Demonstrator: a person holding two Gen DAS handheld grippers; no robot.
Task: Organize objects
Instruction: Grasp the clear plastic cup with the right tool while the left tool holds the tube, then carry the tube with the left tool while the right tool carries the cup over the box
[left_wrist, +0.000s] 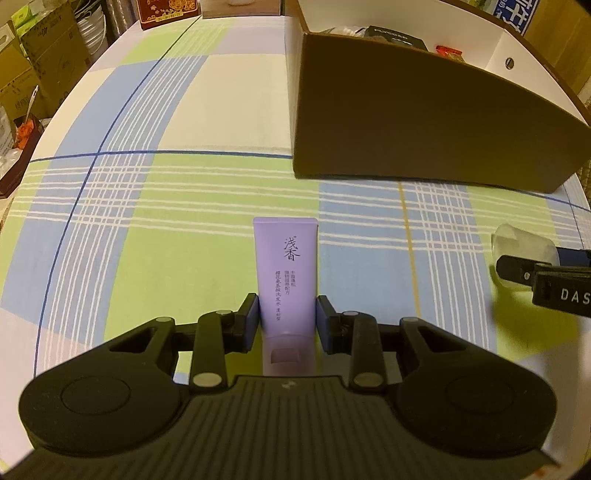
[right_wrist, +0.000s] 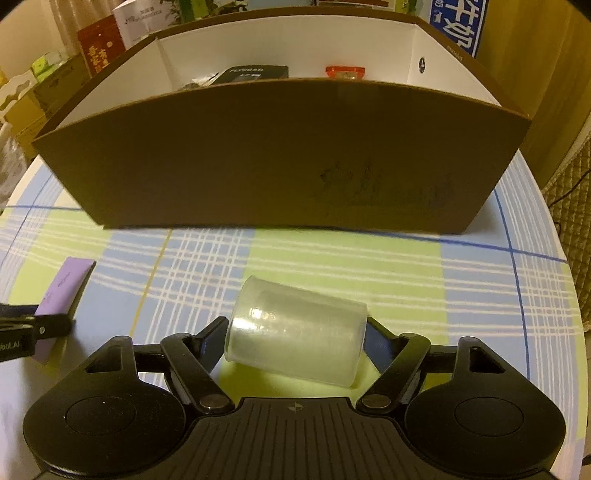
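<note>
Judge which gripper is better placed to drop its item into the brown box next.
Probably right. The right gripper faces the brown box head-on, jaws shut on the frosted cup. The left gripper, holding the purple tube, sits left of the box.

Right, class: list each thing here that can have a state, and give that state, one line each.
Purple tube: cap toward the camera, gripped by the left gripper.
Plastic cup: on its side, held by the right gripper.
Brown box: open-topped, items inside, standing on the checked tablecloth.
</note>
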